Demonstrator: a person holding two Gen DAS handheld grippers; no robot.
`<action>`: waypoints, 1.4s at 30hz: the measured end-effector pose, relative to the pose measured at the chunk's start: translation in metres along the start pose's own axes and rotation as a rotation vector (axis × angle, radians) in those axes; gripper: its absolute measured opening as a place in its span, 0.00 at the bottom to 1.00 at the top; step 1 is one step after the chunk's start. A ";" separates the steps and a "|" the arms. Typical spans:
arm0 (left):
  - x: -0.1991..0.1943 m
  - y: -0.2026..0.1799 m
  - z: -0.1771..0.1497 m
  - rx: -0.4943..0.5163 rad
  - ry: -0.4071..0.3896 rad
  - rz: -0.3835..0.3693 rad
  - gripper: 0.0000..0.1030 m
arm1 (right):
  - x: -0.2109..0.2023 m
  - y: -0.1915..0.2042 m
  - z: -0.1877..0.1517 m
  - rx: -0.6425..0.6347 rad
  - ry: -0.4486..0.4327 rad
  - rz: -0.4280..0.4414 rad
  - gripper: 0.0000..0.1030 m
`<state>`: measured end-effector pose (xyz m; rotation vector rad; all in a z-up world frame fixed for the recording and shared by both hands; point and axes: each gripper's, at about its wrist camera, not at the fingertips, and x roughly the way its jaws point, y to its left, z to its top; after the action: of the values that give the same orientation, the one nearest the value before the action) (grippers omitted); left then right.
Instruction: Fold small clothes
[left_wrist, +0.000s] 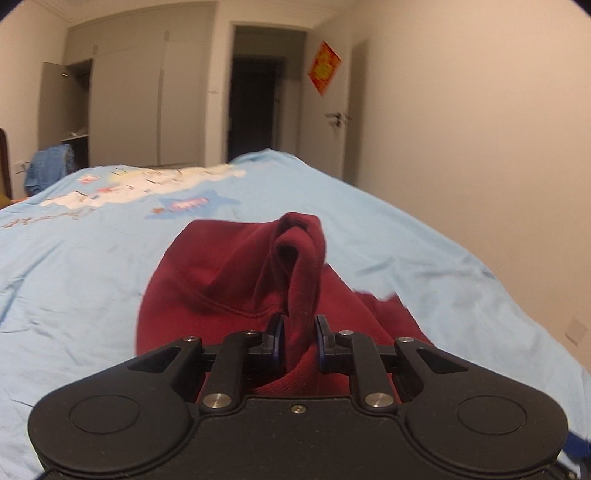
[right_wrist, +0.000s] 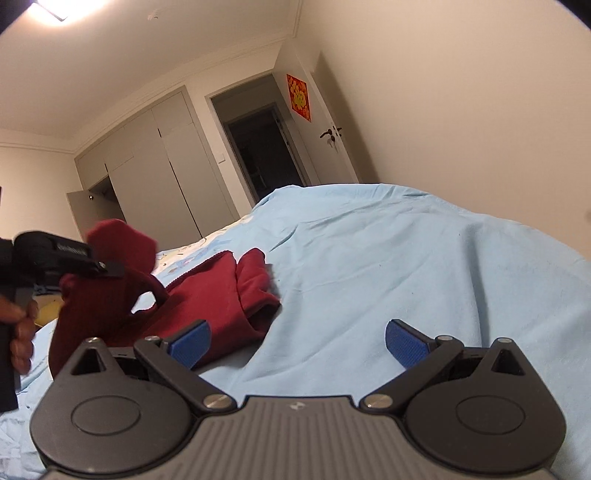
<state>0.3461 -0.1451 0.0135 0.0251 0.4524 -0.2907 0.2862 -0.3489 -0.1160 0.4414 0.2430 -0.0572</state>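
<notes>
- the step in hand looks like the first fold: the left gripper (left_wrist: 300, 332) has its fingers clamped on a bunched ridge of the dark red garment (left_wrist: 221, 280) and holds that part lifted above the bed (left_wrist: 74, 258).
- the rest of the garment lies spread on the light blue bed sheet, with a sleeve or cuffed end (right_wrist: 255, 284) flopped out toward the right gripper's side.
- the right gripper (right_wrist: 297, 345) hovers low over bare sheet just beside the garment, fingers wide apart and holding nothing.
- next move, as i judge it: carry the lifted part across and lay it flat, while the right gripper pins or takes the loose end so the cloth does not drag.
- the pinch is bunched, so the fold may land crooked.
- containers: no basket or box shows; the wardrobe (left_wrist: 125, 99) at the far wall has one door open, contents too blurred to tell.
</notes>
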 end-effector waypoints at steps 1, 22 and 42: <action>0.004 -0.004 -0.005 0.017 0.022 -0.011 0.18 | 0.000 0.000 -0.002 -0.004 0.000 0.001 1.00; -0.030 0.060 0.002 -0.130 -0.060 -0.099 0.10 | 0.011 0.004 0.022 0.035 0.042 0.131 1.00; -0.040 0.090 -0.002 -0.193 -0.071 -0.134 0.05 | 0.233 0.056 0.028 0.758 0.573 0.810 1.00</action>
<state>0.3360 -0.0480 0.0260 -0.2043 0.4105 -0.3773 0.5248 -0.3109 -0.1254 1.2846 0.5924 0.8063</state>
